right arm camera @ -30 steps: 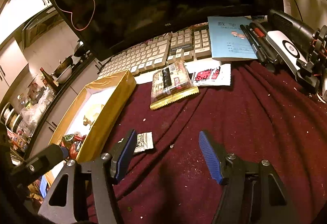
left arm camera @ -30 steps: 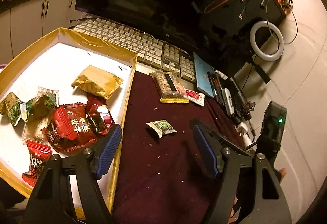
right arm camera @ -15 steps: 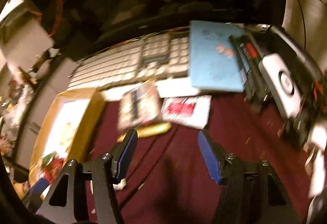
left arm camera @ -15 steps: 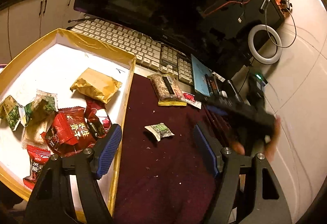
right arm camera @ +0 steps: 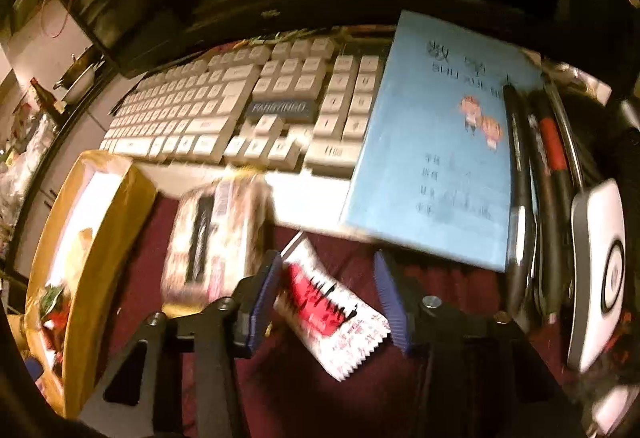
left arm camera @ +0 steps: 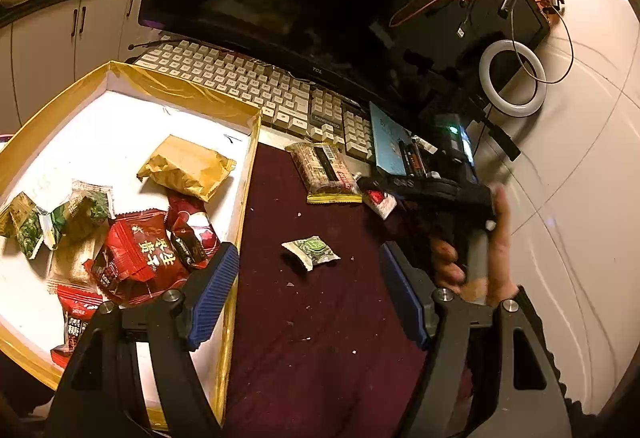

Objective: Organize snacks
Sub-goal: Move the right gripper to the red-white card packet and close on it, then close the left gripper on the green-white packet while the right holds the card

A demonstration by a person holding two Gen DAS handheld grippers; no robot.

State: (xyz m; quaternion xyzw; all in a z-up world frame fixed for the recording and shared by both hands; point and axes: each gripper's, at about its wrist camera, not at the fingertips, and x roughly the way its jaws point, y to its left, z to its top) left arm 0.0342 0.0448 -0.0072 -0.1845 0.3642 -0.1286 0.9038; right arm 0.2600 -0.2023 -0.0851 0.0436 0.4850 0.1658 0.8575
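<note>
Left tool [left arm camera: 308, 294]: black frame, ribbed blue pads, jaws wide apart with nothing between, above the dark maroon cloth [left arm camera: 320, 338] on the worktop.

Right tool [right arm camera: 326, 302]: same build, jaws closing around a red-and-white sachet [right arm camera: 332, 318] with crimped, saw-toothed ends; left pad touching the sachet's edge, right pad apart from it. In left wrist view, seen from the side, gripped by a hand [left arm camera: 476, 250], tips over the same sachet [left arm camera: 380, 200].

Gold-rimmed box [left arm camera: 244, 206], white inside, at cloth's left edge. Inside: crumpled gold foil packet [left arm camera: 186, 166], glossy red wrappers [left arm camera: 136, 254], small green-printed packets [left arm camera: 60, 214]. Right wrist view shows only the gold wall [right arm camera: 108, 234] and a blurred corner of contents.

Small green-and-white wrapped sweet [left arm camera: 312, 250], loose on cloth between box and right tool; visible in left wrist view only.

Clear-film snack bar pack [left arm camera: 324, 172], yellow bottom seam, just beside the sachet.

Cream keyboard [right arm camera: 248, 106], light blue booklet [right arm camera: 436, 154], pens [right arm camera: 548, 158] behind; booklet's print visible in right wrist view only.
</note>
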